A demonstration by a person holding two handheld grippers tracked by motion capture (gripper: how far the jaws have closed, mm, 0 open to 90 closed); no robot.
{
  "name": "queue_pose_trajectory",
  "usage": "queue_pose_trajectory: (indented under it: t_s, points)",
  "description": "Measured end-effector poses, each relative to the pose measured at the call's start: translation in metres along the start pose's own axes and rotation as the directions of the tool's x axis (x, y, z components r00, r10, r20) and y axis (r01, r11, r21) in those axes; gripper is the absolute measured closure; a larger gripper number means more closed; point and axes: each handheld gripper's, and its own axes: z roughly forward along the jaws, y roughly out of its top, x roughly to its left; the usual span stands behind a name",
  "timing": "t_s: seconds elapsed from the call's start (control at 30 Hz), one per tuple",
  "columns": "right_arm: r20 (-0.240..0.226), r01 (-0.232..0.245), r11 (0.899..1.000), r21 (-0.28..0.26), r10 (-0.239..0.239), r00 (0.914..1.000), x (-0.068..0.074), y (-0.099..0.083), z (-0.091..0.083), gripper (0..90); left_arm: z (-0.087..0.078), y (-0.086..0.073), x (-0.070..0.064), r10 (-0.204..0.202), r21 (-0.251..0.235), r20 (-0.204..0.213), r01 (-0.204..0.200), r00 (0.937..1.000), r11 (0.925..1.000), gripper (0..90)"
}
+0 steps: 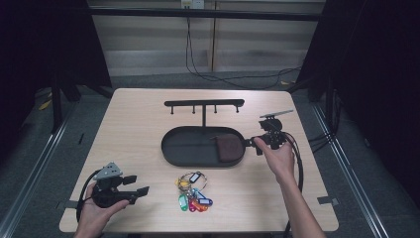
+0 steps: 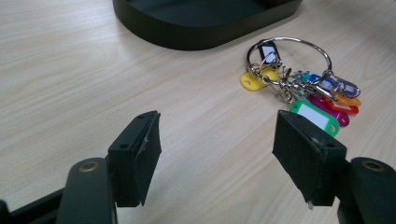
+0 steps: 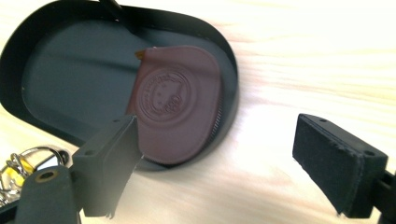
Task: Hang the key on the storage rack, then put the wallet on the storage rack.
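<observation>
The right gripper [image 1: 253,144] is held at the right end of the black oval tray [image 1: 174,148] with its jaws spread wide and nothing between them; a brown leather pouch [image 1: 229,148] is seen lying flat inside that end of the tray, just beyond the jaws. The left gripper [image 1: 137,188] is held low over the near left part of the table [image 1: 133,114], jaws likewise apart and empty. A bunch of keys with coloured tags [image 1: 193,193] is found on the table in front of the tray, just right of the left gripper and not touched by it.
</observation>
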Motion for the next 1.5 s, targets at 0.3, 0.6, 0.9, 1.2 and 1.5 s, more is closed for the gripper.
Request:
queue_pose_trajectory:
  t_s: [0.3,0.6,0.9,1.2,1.5]
  points:
    - [0.006,0.006,0.999,-0.033,-0.005,1.0000,-0.005,-0.027,-0.009,21.8,0.004,0.001,0.007,-0.026,0.052,0.045,0.024,0.9986,0.9984,29.2]
    - [0.026,0.000,0.997,-0.083,0.002,0.9996,-0.010,-0.048,-0.020,22.1,0.005,0.006,0.004,-0.036,0.046,0.057,0.034,0.9977,0.9984,29.5]
    - [0.037,0.017,0.995,-0.096,-0.014,0.9992,-0.011,-0.073,-0.022,24.6,-0.001,0.013,-0.003,-0.068,-0.039,0.010,0.069,0.9976,0.9969,34.7]
    - [0.021,0.032,0.995,-0.097,-0.030,0.9993,-0.010,-0.105,-0.026,25.3,0.011,0.025,-0.013,-0.078,0.016,0.063,0.077,0.9950,0.9969,30.7]
    - [0.004,0.079,0.990,-0.117,-0.080,0.9968,-0.002,-0.127,-0.031,25.8,0.016,0.052,-0.038,-0.008,0.037,0.114,0.004,0.9935,0.9993,47.2]
